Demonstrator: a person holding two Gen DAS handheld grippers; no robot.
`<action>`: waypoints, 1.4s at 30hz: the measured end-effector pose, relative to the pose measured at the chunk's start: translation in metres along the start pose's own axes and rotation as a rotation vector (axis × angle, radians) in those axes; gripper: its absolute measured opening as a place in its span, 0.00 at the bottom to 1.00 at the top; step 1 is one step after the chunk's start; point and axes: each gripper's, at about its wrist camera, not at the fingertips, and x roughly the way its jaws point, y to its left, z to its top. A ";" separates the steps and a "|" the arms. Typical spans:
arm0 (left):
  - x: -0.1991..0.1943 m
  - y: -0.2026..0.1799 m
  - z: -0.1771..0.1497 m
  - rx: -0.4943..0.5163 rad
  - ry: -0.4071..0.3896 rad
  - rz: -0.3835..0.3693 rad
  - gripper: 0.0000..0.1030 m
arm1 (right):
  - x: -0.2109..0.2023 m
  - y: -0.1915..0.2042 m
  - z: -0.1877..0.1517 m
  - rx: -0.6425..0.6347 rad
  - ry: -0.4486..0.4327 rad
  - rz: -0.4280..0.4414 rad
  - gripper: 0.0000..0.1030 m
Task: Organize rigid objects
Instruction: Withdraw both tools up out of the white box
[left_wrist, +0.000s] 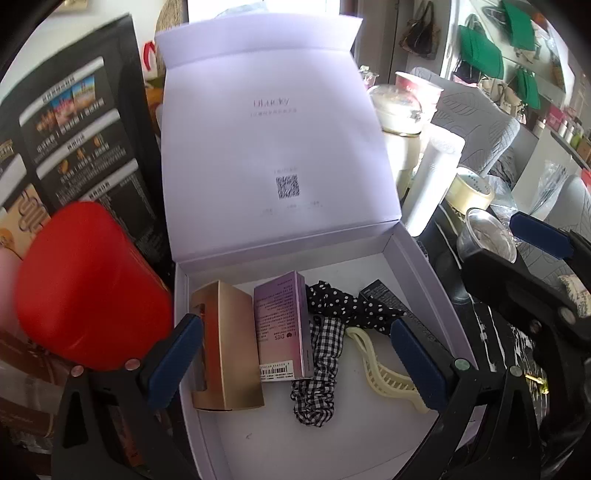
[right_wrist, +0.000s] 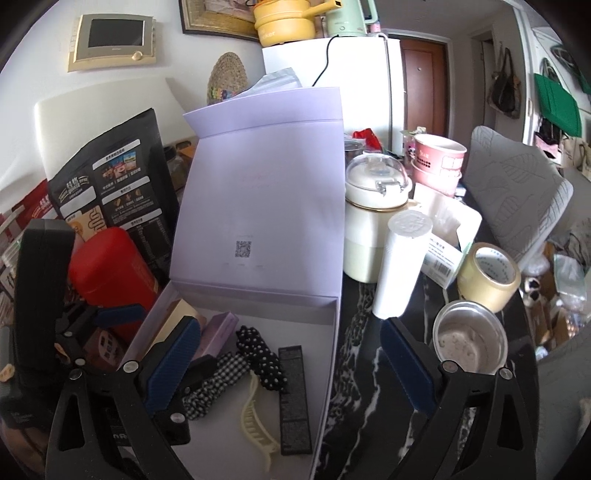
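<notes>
A lavender gift box stands with its lid propped upright. Inside lie a gold box, a purple carton, a polka-dot scrunchie, a gingham scrunchie, a cream hair claw and a slim black box. My left gripper hangs open over the box with the gold box and purple carton below it, touching nothing. My right gripper is open too, straddling the gift box's right wall above the black box and the hair claw.
A red canister and a black pouch crowd the box's left side. On the dark marble table to the right stand a white tube, a tape roll, a plastic cup and a cream jar.
</notes>
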 end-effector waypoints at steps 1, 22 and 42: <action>-0.002 -0.001 0.001 0.001 -0.003 0.003 1.00 | -0.001 0.000 0.000 0.002 -0.002 -0.003 0.96; -0.092 -0.042 -0.003 0.047 -0.140 0.031 1.00 | -0.090 0.001 -0.002 -0.006 -0.119 -0.054 0.96; -0.144 -0.102 -0.047 0.125 -0.204 -0.033 1.00 | -0.183 -0.021 -0.050 0.026 -0.195 -0.138 0.96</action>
